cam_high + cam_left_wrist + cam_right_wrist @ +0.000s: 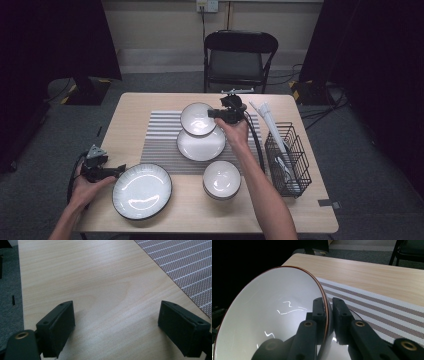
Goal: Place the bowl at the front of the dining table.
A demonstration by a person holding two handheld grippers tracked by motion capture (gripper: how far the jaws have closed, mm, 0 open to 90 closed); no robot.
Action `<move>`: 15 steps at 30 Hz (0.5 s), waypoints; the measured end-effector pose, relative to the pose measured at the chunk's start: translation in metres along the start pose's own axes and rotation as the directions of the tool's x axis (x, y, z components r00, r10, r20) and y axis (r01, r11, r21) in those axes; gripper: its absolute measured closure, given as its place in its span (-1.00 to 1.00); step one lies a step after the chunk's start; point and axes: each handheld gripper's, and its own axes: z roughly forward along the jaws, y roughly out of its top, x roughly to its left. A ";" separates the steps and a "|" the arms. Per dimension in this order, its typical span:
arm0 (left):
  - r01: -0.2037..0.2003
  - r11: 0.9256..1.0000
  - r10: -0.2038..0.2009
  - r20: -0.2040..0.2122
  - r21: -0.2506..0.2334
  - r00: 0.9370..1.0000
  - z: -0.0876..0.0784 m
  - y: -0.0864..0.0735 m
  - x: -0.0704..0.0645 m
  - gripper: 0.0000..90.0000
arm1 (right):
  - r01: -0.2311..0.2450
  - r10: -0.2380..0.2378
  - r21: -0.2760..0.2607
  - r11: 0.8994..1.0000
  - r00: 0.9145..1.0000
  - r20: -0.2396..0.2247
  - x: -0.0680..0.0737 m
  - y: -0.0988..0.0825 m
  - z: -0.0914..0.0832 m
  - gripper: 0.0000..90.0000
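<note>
We are taking the striped mat [160, 140] as our landmark and working outward from the near edge. Nearest us, just off the mat's near-left corner, the big plate [142, 191] is lying on bare table, and our left gripper [120, 171] is waiting beside its rim with its jaws spread wide over nothing but wood. At the mat's near-right edge a bowl [221, 179] is sitting, partly on the mat, untouched. On the mat's middle a plate [201, 144] is resting. Over that plate's far rim we are holding a small bowl [274, 315], tilted; the right gripper [329, 315] is pinching its rim, one jaw inside and one outside. Right of the mat the wire rack [287, 157] is standing (something pale is leaning in it). We judge the stacking only begun: this bowl is about to land, and the near bowl and big plate are left.
</note>
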 end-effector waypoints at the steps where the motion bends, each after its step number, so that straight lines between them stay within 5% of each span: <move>1: 0.000 1.000 0.000 0.000 -0.001 1.000 0.000 0.000 0.000 -0.70 | -0.003 0.003 -0.001 1.000 1.000 0.003 0.000 0.000 0.001 0.82; 15: 0.000 1.000 0.000 0.000 -0.001 1.000 0.000 0.000 0.000 -0.70 | 0.006 -0.008 0.049 0.999 0.999 0.039 -0.009 -0.006 0.025 0.81</move>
